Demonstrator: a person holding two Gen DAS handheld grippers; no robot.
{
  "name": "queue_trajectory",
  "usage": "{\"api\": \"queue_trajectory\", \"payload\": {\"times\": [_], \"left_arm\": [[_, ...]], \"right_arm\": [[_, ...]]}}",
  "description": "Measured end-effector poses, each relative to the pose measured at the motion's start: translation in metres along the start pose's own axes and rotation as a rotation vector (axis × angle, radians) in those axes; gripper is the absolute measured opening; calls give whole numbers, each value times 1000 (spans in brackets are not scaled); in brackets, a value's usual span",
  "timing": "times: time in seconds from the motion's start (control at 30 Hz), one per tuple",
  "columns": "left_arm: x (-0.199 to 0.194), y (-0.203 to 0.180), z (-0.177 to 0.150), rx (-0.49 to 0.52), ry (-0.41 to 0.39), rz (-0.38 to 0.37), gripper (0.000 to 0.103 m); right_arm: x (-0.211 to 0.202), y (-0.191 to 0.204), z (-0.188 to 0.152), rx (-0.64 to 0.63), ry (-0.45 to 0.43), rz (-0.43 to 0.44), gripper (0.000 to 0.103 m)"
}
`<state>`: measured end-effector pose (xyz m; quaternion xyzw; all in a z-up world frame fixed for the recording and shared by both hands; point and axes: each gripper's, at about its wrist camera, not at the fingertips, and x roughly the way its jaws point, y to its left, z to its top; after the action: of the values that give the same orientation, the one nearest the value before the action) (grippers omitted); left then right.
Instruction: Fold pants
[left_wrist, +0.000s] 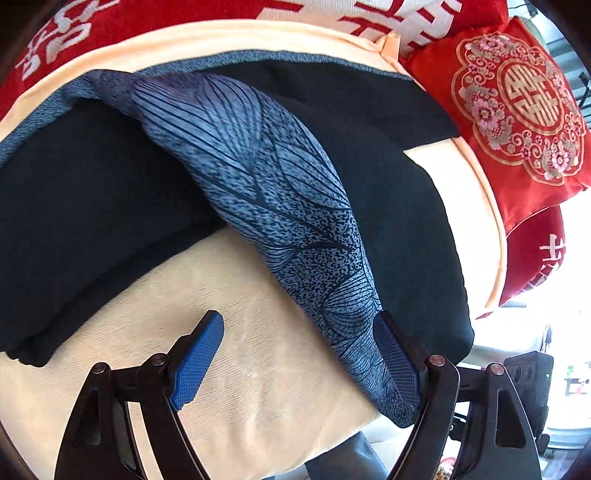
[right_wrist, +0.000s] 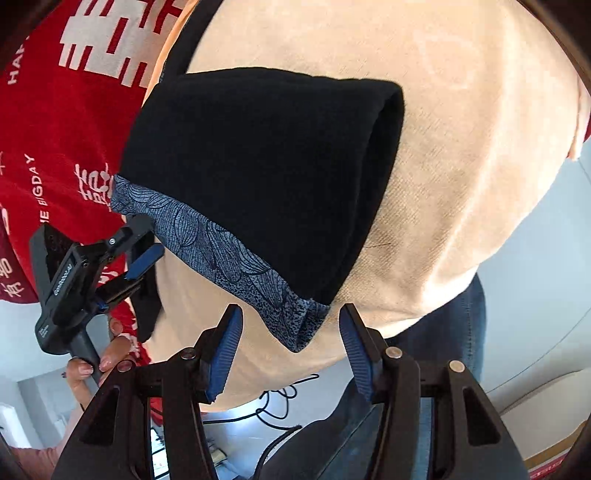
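Observation:
The black pants (left_wrist: 92, 206) lie folded on a cream cloth (left_wrist: 258, 362), with a blue-grey patterned band (left_wrist: 266, 177) running diagonally across them. My left gripper (left_wrist: 297, 356) is open; the band's near end rests against its right pad (left_wrist: 397, 365), while the left pad is clear of it. In the right wrist view the folded pants (right_wrist: 258, 166) show the patterned band (right_wrist: 229, 251) along their near edge. My right gripper (right_wrist: 291, 350) is open just short of the band's corner, touching nothing. The left gripper (right_wrist: 144, 258) sits at the band's far end.
Red cushions with white characters (left_wrist: 369, 14) and an embroidered red cushion (left_wrist: 517, 110) border the cloth at the back and right. A hand (right_wrist: 92, 362) holds the left gripper's handle. Black cables (right_wrist: 280, 402) lie on the floor below the cloth's edge, beside a leg in jeans (right_wrist: 454, 332).

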<state>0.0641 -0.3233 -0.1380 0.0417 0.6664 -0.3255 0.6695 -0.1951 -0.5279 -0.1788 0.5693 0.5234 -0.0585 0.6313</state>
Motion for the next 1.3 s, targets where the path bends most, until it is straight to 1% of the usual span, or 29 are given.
{"api": "queue_trajectory", "payload": {"times": [0.03, 0.07, 0.1, 0.13, 0.17, 0.2, 0.27, 0.33, 0.4, 0.47, 0.53, 0.63, 0.67, 0.7, 0.77, 0.8, 0.83, 0.87, 0.9, 0.93, 1.0, 1.03, 1.07, 1.1, 1.13, 1.17, 1.2, 1.23, 1.3], "left_arm": [[2, -5, 1, 7, -1, 12, 84], [3, -6, 1, 20, -5, 16, 84], [6, -10, 3, 28, -5, 15, 84], [8, -12, 4, 28, -2, 10, 84], [8, -15, 6, 19, 4, -7, 79], [10, -16, 7, 12, 8, -24, 59], [14, -21, 12, -1, 49, -68, 31], [11, -24, 16, -25, 55, -93, 30], [-1, -31, 25, -38, 28, -113, 30], [-16, -39, 38, -49, -8, -123, 30], [-29, -45, 56, -65, -44, -138, 30], [-42, -53, 94, -74, -102, -157, 30], [-44, -57, 111, -70, -126, -157, 30], [-45, -60, 125, -65, -145, -151, 30], [-47, -62, 156, -49, -200, -123, 30], [-48, -63, 169, -46, -222, -104, 30], [-47, -64, 184, -44, -248, -70, 30], [-43, -66, 197, -42, -260, -38, 30], [-41, -64, 204, -42, -264, -15, 30], [-38, -63, 213, -43, -266, 13, 31], [-34, -58, 222, -42, -254, 71, 32], [-33, -54, 223, -46, -246, 98, 39], [-33, -50, 222, -56, -239, 122, 62], [-35, -45, 219, -68, -250, 138, 73], [-38, -39, 212, -71, -260, 151, 73], [-38, -35, 207, -65, -250, 170, 73], [-38, -33, 200, -59, -236, 197, 73], [-37, -28, 193, -59, -223, 240, 73], [-33, -19, 178, -62, -198, 295, 73]], "right_arm": [[1, -3, 3, 13, 16, 45, 58], [1, -4, 4, 21, 24, 70, 45], [3, -3, 5, 26, 35, 101, 18], [3, -2, 9, 26, 57, 109, 5], [0, 0, 13, 21, 78, 98, 3], [-5, 4, 15, 12, 86, 107, 3], [-16, 17, 25, -15, 104, 141, 3], [-31, 37, 38, -57, 108, 169, 3], [-47, 53, 55, -101, 98, 195, 3], [-67, 74, 81, -145, 80, 220, 3], [-80, 88, 105, -171, 66, 242, 3], [-98, 120, 158, -233, 30, 259, 3], [-103, 132, 180, -258, 14, 258, 3], [-108, 140, 195, -272, 5, 256, 3], [-115, 159, 239, -314, -14, 241, 3], [-116, 170, 262, -346, -28, 214, 3], [-115, 177, 278, -366, -38, 187, 3], [-106, 187, 297, -386, -45, 150, 3], [-100, 193, 312, -402, -52, 112, 4], [-93, 200, 330, -430, -57, 55, 5], [-84, 198, 345, -464, -58, -34, 7], [-75, 202, 353, -484, -59, -92, 7], [-68, 203, 356, -504, -55, -142, 13], [-65, 207, 358, -522, -54, -175, 29], [-60, 214, 359, -557, -62, -221, 45], [-59, 223, 360, -587, -78, -244, 79], [-63, 227, 358, -608, -97, -254, 89], [-67, 234, 356, -630, -129, -264, 89], [-79, 242, 352, -644, -151, -234, 89]]}}
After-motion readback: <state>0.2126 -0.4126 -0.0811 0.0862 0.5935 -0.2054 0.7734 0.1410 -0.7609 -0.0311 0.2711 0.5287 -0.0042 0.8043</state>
